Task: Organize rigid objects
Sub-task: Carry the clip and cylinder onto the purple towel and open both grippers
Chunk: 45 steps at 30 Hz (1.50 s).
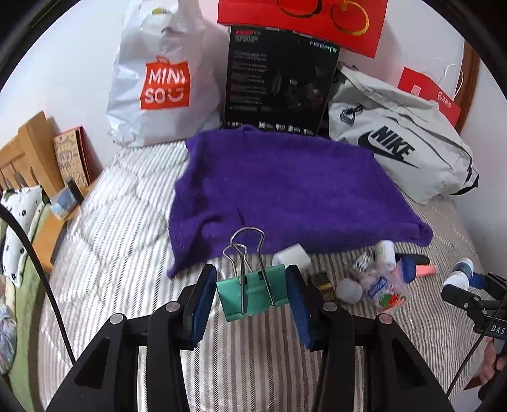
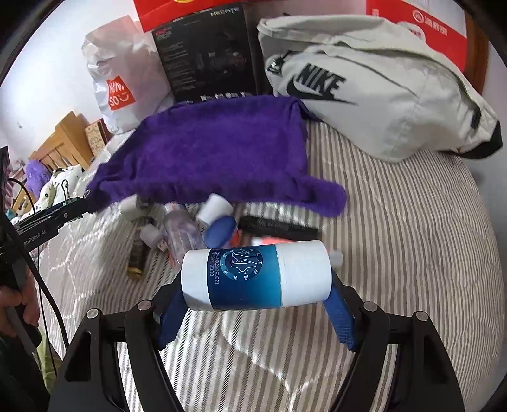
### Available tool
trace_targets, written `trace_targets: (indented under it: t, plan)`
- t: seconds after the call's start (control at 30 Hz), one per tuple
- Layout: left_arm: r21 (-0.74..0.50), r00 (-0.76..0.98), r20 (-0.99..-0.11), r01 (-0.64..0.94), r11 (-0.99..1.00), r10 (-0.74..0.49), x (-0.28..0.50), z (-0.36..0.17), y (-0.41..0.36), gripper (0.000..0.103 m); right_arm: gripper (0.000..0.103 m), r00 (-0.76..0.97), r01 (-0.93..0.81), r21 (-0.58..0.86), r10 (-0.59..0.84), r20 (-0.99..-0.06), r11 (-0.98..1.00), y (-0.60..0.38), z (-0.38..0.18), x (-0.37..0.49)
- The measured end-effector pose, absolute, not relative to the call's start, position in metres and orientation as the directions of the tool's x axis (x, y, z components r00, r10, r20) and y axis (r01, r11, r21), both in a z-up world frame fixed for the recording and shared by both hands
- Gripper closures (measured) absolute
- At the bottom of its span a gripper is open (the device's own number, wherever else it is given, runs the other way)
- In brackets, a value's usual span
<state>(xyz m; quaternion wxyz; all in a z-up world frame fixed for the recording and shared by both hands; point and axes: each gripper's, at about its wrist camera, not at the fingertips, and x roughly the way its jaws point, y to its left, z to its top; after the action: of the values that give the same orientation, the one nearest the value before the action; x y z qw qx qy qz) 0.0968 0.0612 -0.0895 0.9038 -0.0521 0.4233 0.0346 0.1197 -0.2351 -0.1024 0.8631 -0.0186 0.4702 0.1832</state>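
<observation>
Teal metal binder clip [image 1: 252, 293] with silver wire handles, clamped between the blue-padded fingers of the left gripper [image 1: 252, 298], handles pointing up and away, raised above the bed. White cylindrical bottle with a blue printed band [image 2: 256, 277], lying crosswise and pinched end to end between the blue-padded fingers of the right gripper [image 2: 257, 294], likewise lifted off the bedding. Below both, a grey-and-white striped quilted bedspread [image 1: 120, 222].

Just beyond the clip, a scatter of small items on the stripes: a white cube-shaped plug [image 1: 291, 257], a small dark and gold piece [image 1: 321, 282], a grey round lump [image 1: 349, 291], a clear plastic bottle with printed label [image 1: 385, 286], a white small bottle [image 1: 386, 252], a blue capped item [image 1: 407, 267], a black flat bar [image 1: 415, 257] and a pink bar [image 1: 426, 270], close together, several touching. At the right edge of the left wrist view, the right gripper with its bottle; part of a hand [image 1: 491, 364] under it.

Farther back, a purple fuzzy towel [image 1: 285, 187] spread flat on the bed, its near edge just beside the scatter. Behind it, against the white wall, a white plastic bag with an orange MINISO logo [image 1: 158, 79] at left, a black printed carton [image 1: 279, 79] upright in the middle, a light grey Nike waist bag [image 1: 402, 139] at right. Above and behind, a red paper bag with gold rings [image 1: 301, 22] and a red flat box [image 1: 427, 95]. Far left, a wooden headboard [image 1: 28, 145].
</observation>
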Motion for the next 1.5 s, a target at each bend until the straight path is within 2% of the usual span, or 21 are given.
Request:
trace_targets:
  t: [0.47, 0.97, 1.5]
  plan:
    - [-0.075, 0.678, -0.735, -0.09, 0.993, 0.006, 0.156, -0.056, 0.073, 0.06, 0.026, 0.531, -0.389, 0.152, 0.356, -0.769, 0.909, -0.198, -0.072, 0.194]
    - [-0.108, 0.648, -0.761, -0.087, 0.99, -0.026, 0.266, -0.089, 0.077, 0.06, 0.026, 0.505, -0.423, 0.128, 0.351, -0.789, 0.897, -0.149, -0.093, 0.31]
    - [-0.097, 0.555, -0.831, -0.089, 0.991, -0.032, 0.335, -0.137, 0.074, 0.06, 0.026, 0.447, -0.412, 0.037, 0.238, -0.862, 0.91, -0.113, -0.14, 0.367]
